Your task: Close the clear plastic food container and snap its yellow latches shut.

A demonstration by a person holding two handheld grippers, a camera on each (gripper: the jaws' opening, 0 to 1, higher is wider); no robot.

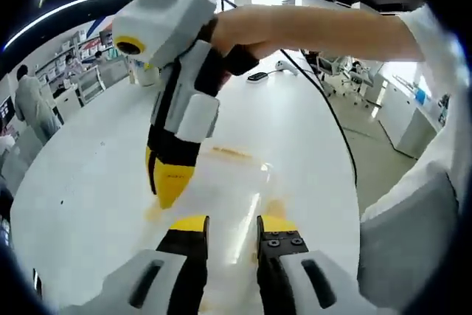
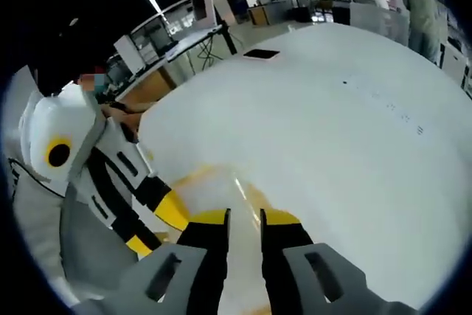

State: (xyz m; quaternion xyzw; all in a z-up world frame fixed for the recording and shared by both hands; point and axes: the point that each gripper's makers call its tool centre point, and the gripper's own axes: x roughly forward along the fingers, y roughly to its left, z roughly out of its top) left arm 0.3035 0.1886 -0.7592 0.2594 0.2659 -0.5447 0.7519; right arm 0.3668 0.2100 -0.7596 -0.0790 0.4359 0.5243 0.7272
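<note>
On the white table [image 1: 88, 175], your clear plastic food container with yellow latches [image 1: 236, 175] lies between both tools. Left gripper [image 1: 231, 228] and right gripper [image 2: 244, 220] stand narrow, gripping nothing visible. Right gripper view alone shows a dark flat device [image 2: 260, 54].

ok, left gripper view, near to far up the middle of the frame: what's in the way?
Left gripper, jaws narrowly apart → clear plastic container with yellow latch → right gripper tip pressing at the container's left edge → white table → black device → cabinets.
</note>
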